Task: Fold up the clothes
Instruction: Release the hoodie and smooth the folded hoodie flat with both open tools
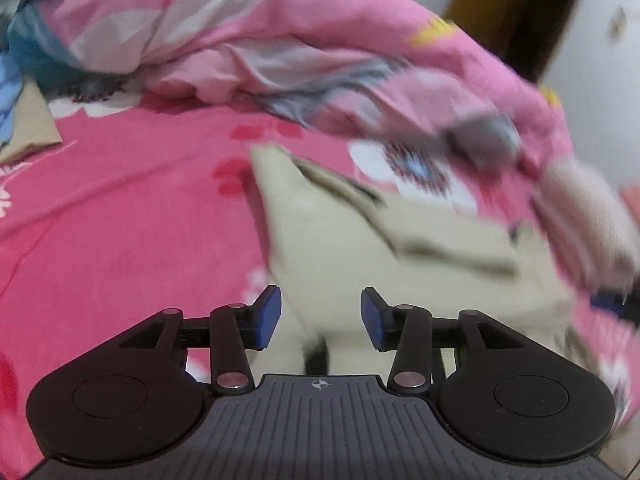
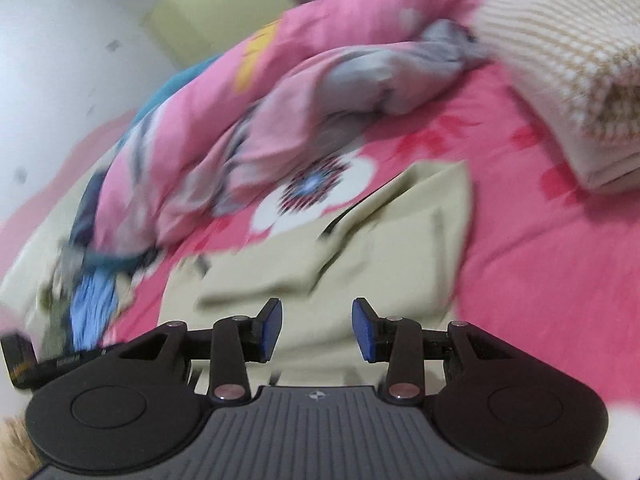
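Observation:
A pale beige garment [image 1: 340, 240] lies folded on the pink flowered bedsheet [image 1: 120, 200], its layered edges running to the right. My left gripper [image 1: 321, 317] hovers over its near-left part, open, with nothing between the blue pads. The right wrist view shows the same beige garment [image 2: 360, 248] from its other side. My right gripper [image 2: 317, 330] stands open above its near edge, pads apart and holding nothing. Both views are blurred.
A rumpled pink and grey quilt [image 1: 260, 40] is heaped behind the garment, also the quilt [image 2: 248, 128]. A cream knitted folded item [image 2: 568, 72] lies at the right. The other gripper [image 1: 616, 304] shows at the right edge. A wall and doorway [image 1: 528, 12] stand beyond.

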Available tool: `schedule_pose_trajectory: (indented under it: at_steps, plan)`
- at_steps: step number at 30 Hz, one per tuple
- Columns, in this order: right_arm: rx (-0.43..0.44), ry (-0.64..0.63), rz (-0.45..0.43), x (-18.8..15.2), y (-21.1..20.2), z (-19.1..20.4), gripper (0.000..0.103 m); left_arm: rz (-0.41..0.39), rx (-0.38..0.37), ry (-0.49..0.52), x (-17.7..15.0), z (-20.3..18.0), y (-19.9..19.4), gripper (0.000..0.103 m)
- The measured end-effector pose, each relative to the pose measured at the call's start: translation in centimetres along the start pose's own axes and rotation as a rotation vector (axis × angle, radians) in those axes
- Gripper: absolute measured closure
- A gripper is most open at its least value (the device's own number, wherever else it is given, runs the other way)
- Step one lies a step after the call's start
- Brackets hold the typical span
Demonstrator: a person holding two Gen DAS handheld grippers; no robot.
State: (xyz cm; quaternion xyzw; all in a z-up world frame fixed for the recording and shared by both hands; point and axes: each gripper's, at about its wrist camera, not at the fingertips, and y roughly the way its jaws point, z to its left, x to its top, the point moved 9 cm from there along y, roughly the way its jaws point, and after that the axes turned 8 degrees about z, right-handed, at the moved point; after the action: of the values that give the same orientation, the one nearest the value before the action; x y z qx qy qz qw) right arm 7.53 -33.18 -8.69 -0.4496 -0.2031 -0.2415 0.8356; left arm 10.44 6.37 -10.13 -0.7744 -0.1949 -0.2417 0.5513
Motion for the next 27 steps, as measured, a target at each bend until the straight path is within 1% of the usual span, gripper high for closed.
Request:
schedule_pose_trajectory:
  at_steps: [2, 4, 7, 9, 11, 12, 15, 20, 25, 27]
  plan:
    - [-0.041, -0.071, -0.001, -2.9, -0.2, 2.1, 0.062, 0.016, 0.014, 0.052, -2.6, -1.8, -0.2, 0.059]
    - [-0.090, -0.107, -0.004, -5.3, -0.1, 3.1, 0.062, 0.031, 0.019, 0.090, -5.1, -3.3, -0.2, 0.059]
    - [-0.149, -0.091, 0.007, -8.5, 0.3, 2.9, 0.062, 0.045, 0.024, 0.101, -8.1, -4.6, 0.2, 0.059]
    - [-0.204, -0.077, 0.011, -10.9, 0.7, 2.5, 0.064, 0.031, 0.048, 0.110, -9.6, -5.1, 0.2, 0.057]
    - [-0.225, -0.092, -0.047, -12.6, 0.0, 2.7, 0.064, -0.008, 0.085, 0.131, -10.6, -5.5, -0.2, 0.052]
    - [-0.229, -0.096, -0.071, -13.4, -0.4, 2.8, 0.064, -0.014, 0.088, 0.136, -10.9, -5.7, -0.4, 0.047]
    - [-0.237, -0.085, -0.107, -15.3, -1.1, 2.7, 0.064, -0.034, 0.110, 0.147, -11.6, -6.1, -0.8, 0.046]
    - [-0.251, -0.104, -0.097, -17.1, -2.2, 3.2, 0.063, -0.051, 0.120, 0.136, -12.6, -6.3, -1.0, 0.044]
    - [-0.269, -0.128, -0.094, -18.5, -2.4, 3.5, 0.062, -0.081, 0.127, 0.137, -13.8, -6.3, -1.1, 0.034]
    - [-0.273, -0.135, -0.108, -18.9, -2.4, 3.6, 0.062, -0.105, 0.129, 0.152, -14.2, -6.3, -1.0, 0.033]
